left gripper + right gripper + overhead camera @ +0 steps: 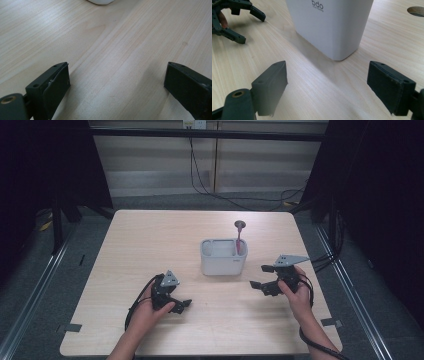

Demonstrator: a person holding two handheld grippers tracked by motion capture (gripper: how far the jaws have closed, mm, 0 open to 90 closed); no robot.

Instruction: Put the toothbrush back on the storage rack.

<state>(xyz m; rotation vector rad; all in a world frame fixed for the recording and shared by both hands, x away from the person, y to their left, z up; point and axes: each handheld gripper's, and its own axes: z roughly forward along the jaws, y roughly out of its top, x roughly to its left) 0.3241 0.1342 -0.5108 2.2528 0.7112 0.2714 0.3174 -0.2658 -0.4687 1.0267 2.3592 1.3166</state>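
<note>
A white rectangular container (pixel 223 257) stands mid-table, with a pink-handled utensil (pixel 239 240) upright in its right compartment. My left gripper (pixel 183 305) rests low on the table, near and left of the container, open and holding nothing. In the left gripper view, bare wood lies between the spread jaws of the left gripper (pixel 116 72), and the container's base (pixel 100 1) shows at the top edge. My right gripper (pixel 260 276) hovers just right of the container, open. In the right gripper view, the right gripper (pixel 327 70) faces the container's corner (pixel 329 27).
The light wooden table (pixel 150 240) has bare room on all sides of the container. A round brown mark (pixel 416 11) lies on the wood at the far right. Black curtains, frame rails and floor cables (pixel 210 190) surround the table.
</note>
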